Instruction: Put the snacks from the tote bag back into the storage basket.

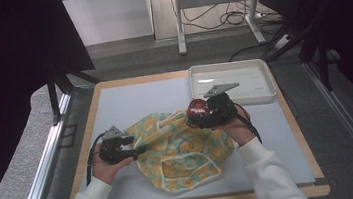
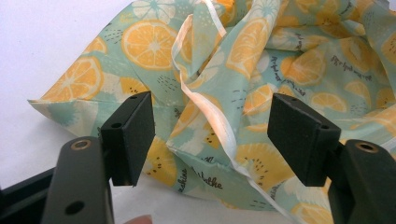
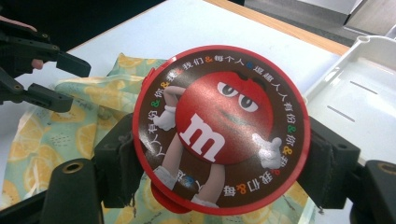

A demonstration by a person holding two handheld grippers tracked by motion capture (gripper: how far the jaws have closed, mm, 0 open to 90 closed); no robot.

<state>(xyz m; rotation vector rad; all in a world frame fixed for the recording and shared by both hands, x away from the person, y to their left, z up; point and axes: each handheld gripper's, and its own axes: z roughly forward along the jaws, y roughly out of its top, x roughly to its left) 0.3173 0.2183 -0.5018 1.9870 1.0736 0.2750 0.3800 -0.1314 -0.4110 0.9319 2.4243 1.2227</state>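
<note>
1. Jaws of the left gripper (image 1: 142, 148) stand spread apart with nothing pressed between the pads; in the left gripper view the same left gripper (image 2: 212, 135) frames the crumpled edge of the bag, and neither pad (image 2: 133, 135) touches the cloth.
2. Just past those jaws lies the lemon-print drawstring bag (image 1: 183, 151), a mint cloth with orange slices, slumped on the grey mat (image 1: 129, 102) near the middle of the table (image 1: 88, 139).
3. A pale ribbon cord (image 2: 210, 105) loops down across the folds of the bag between the two left pads.
4. At the upper right edge of the bag, the right gripper (image 1: 201, 112) clasps a round red candy tin (image 1: 198, 109) by its rim.
5. In the right gripper view the right gripper (image 3: 222, 158) presses both pads against opposite sides of the tin (image 3: 220, 128), whose brown lid with a red cartoon figure faces the camera; the bag (image 3: 60, 135) lies below and behind it.
6. Farther right, at the far corner of the mat, sits a white tray (image 1: 268, 81), near the tin but apart from it.
7. White sleeves (image 1: 268, 174) enter from the bottom edge.
</note>
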